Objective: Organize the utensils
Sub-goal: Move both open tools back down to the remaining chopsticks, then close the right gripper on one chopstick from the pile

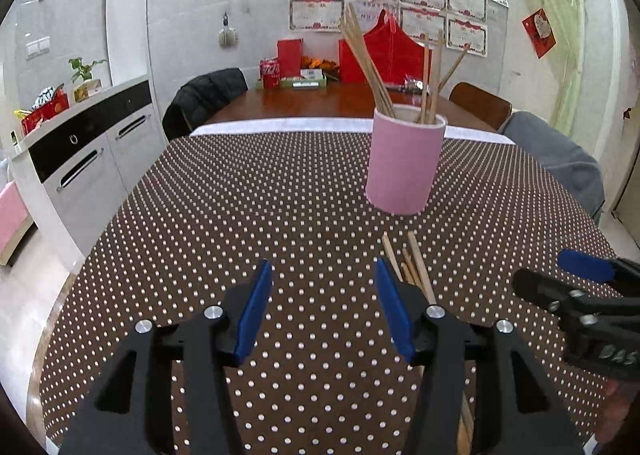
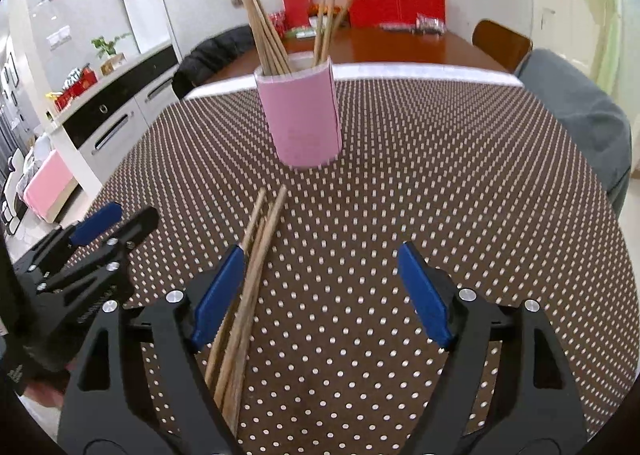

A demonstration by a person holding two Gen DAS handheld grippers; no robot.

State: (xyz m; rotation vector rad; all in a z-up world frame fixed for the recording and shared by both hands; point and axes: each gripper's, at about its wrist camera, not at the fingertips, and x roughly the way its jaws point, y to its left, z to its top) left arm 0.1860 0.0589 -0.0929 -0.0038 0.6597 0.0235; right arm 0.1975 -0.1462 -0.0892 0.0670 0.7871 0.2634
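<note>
A pink cup [image 1: 404, 163] [image 2: 300, 115] stands upright on the dotted brown tablecloth [image 1: 240, 195], with several wooden chopsticks leaning inside it. A small bunch of loose chopsticks [image 1: 416, 271] [image 2: 256, 255] lies flat on the cloth in front of the cup. My left gripper [image 1: 323, 267] [image 2: 134, 215] is open over bare cloth, and the bunch runs just outside and under its right finger. My right gripper [image 2: 320, 251] [image 1: 544, 269] is open above the bunch, which lies between its fingers close to the left blue pad [image 2: 218, 295]. Neither gripper holds anything.
Beyond the cloth is a wooden table [image 1: 320, 103] with red boxes and a can. A chair with a dark jacket [image 1: 208, 95] stands back left, a grey-draped chair [image 1: 560, 159] at the right, and a white cabinet [image 1: 88, 151] along the left wall.
</note>
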